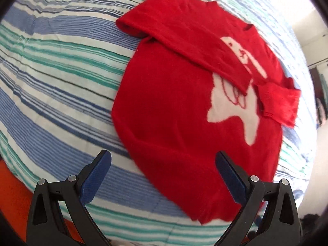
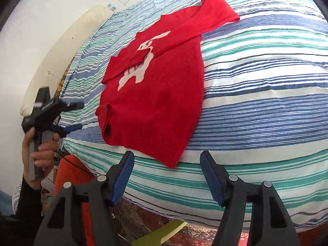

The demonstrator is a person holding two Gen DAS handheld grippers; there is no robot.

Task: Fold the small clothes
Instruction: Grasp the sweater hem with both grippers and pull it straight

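- Right tool [image 2: 167,179]: fingers apart, empty, poised just short of the sweater's near hem corner, likely for the next fold.
- Left tool [image 1: 164,171]: fingers spread, empty, over the hem's other side.
- Red sweater [image 2: 160,94]: flat on the striped bed [image 2: 266,106], sleeves already crossed over the chest.
- Nothing obstructs the hem.

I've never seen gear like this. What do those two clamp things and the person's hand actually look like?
Each gripper, left and right, has black plastic arms with triangular cut-outs and silver rivets, ending in two flat fingers with blue textured pads. The person's bare hand, in a dark sleeve, grips a grey handle under a black body bearing white lettering.
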